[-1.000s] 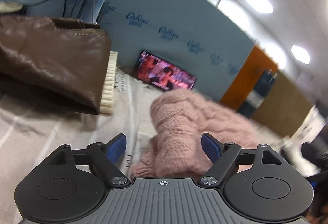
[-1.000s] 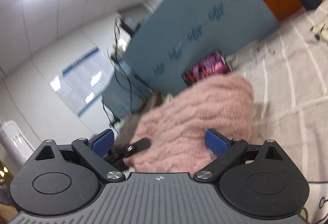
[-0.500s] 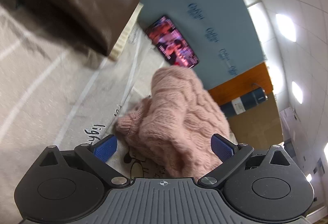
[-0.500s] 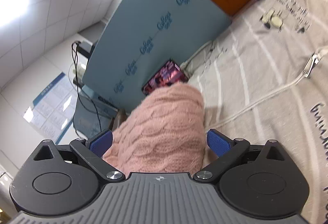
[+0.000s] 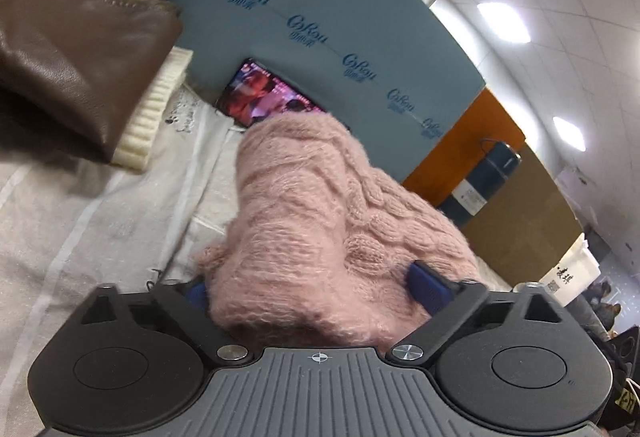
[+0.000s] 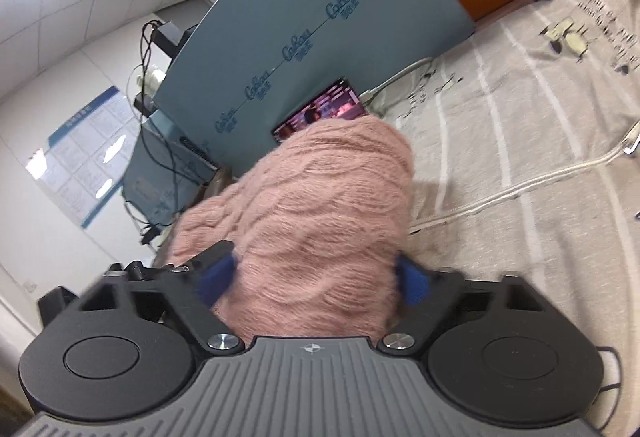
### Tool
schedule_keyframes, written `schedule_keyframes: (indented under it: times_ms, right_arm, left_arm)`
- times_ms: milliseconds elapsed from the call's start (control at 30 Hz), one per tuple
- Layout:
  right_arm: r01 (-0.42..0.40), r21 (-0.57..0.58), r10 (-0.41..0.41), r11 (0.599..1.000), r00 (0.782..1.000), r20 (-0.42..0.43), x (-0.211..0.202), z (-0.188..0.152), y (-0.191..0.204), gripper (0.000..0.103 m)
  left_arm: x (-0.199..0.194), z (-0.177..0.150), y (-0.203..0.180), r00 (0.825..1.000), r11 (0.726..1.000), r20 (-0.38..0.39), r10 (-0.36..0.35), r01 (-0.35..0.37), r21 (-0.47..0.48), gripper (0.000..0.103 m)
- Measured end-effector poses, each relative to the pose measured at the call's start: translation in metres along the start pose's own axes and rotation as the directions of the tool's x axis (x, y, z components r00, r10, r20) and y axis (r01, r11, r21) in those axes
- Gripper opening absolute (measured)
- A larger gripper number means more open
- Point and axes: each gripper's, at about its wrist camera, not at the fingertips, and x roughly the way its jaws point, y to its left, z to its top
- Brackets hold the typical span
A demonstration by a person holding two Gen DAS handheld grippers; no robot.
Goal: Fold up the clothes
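The pink sweater (image 5: pixel 320 229) sits bunched between both tongs, its length running away toward the phone (image 5: pixel 268 95). Left tongs (image 5: pixel 316 287) and right tongs (image 6: pixel 316 279) each straddle it with blue pads spread wide, equally near; whether they pinch is unclear.

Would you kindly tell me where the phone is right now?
The phone leans against the blue foam board, just behind the pink sweater.

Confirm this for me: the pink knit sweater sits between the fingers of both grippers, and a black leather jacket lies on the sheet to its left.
Not quite: the leather jacket is brown, not black, as the left wrist view shows. The rest holds: the pink knit sweater sits between the fingers of the left gripper and the right gripper, with the jacket on the sheet to its left.
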Motion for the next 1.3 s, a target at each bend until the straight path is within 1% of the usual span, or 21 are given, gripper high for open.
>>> schedule_keyframes:
  times_ms: [33, 100, 167, 300, 433, 533, 600, 667, 733, 800, 900, 1000, 1067, 1133, 1233, 1300]
  right_arm:
    - [0.010, -0.010, -0.010, 1.000, 1.000, 0.008, -0.001, 0.000, 0.001, 0.060]
    - [0.006, -0.023, -0.005, 1.000, 1.000, 0.022, -0.004, -0.001, 0.002, 0.054]
    - [-0.008, -0.042, 0.010, 0.999, 0.999, 0.046, -0.010, -0.001, 0.005, 0.051]
    - [-0.037, -0.066, 0.044, 0.997, 0.993, 0.111, -0.030, 0.000, 0.010, 0.049]
    - [-0.053, -0.088, 0.068, 0.995, 0.982, 0.174, -0.061, 0.002, 0.012, 0.049]
    - [-0.042, -0.109, 0.067, 0.993, 0.969, 0.239, -0.091, 0.006, 0.006, 0.049]
    - [-0.019, -0.129, 0.057, 0.991, 0.954, 0.294, -0.113, 0.010, -0.001, 0.049]
    - [0.010, -0.135, 0.038, 0.991, 0.935, 0.352, -0.136, 0.015, -0.010, 0.049]
    - [0.045, -0.131, 0.013, 0.990, 0.910, 0.413, -0.159, 0.022, -0.022, 0.049]
    - [0.085, -0.115, -0.020, 0.990, 0.879, 0.476, -0.182, 0.029, -0.034, 0.049]
    - [0.147, -0.084, -0.075, 0.986, 0.823, 0.564, -0.213, 0.040, -0.054, 0.049]
    - [0.232, -0.064, -0.140, 0.971, 0.761, 0.634, -0.238, 0.050, -0.075, 0.049]
    - [0.275, -0.041, -0.180, 0.961, 0.727, 0.663, -0.253, 0.056, -0.091, 0.049]
    - [0.319, -0.007, -0.227, 0.948, 0.690, 0.687, -0.267, 0.062, -0.107, 0.049]
    - [0.380, 0.059, -0.307, 0.923, 0.637, 0.707, -0.287, 0.067, -0.130, 0.049]
    - [0.431, 0.088, -0.361, 0.898, 0.606, 0.709, -0.294, 0.067, -0.142, 0.049]
  left_arm:
    - [-0.001, -0.001, -0.002, 1.000, 1.000, 0.004, 0.007, -0.007, 0.012, 0.073]
    - [-0.005, -0.002, -0.006, 1.000, 0.999, 0.020, 0.010, -0.011, 0.035, 0.065]
    - [-0.011, -0.003, -0.015, 0.999, 0.998, 0.047, 0.005, -0.008, 0.058, 0.060]
    - [-0.021, -0.005, -0.035, 0.997, 0.996, 0.074, -0.026, 0.020, 0.083, 0.059]
    - [-0.022, -0.003, -0.066, 0.993, 0.987, 0.090, -0.081, 0.067, 0.147, 0.059]
    - [-0.013, -0.001, -0.099, 0.984, 0.968, 0.097, -0.147, 0.123, 0.218, 0.059]
    - [-0.004, -0.001, -0.129, 0.975, 0.945, 0.095, -0.201, 0.167, 0.282, 0.059]
    - [0.008, -0.003, -0.159, 0.964, 0.914, 0.082, -0.251, 0.209, 0.347, 0.059]
    - [0.022, -0.008, -0.190, 0.957, 0.882, 0.056, -0.286, 0.240, 0.406, 0.059]
    - [0.039, -0.015, -0.220, 0.944, 0.852, 0.034, -0.327, 0.279, 0.443, 0.059]
    - [0.068, -0.026, -0.261, 0.923, 0.816, -0.004, -0.386, 0.343, 0.466, 0.058]
    - [0.098, -0.038, -0.297, 0.898, 0.794, -0.035, -0.438, 0.405, 0.453, 0.058]
    - [0.118, -0.049, -0.319, 0.881, 0.777, -0.054, -0.470, 0.443, 0.448, 0.058]
    - [0.138, -0.062, -0.337, 0.867, 0.763, -0.092, -0.491, 0.478, 0.435, 0.058]
    - [0.166, -0.080, -0.356, 0.853, 0.751, -0.155, -0.499, 0.514, 0.414, 0.058]
    - [0.184, -0.089, -0.365, 0.846, 0.741, -0.186, -0.499, 0.528, 0.414, 0.058]
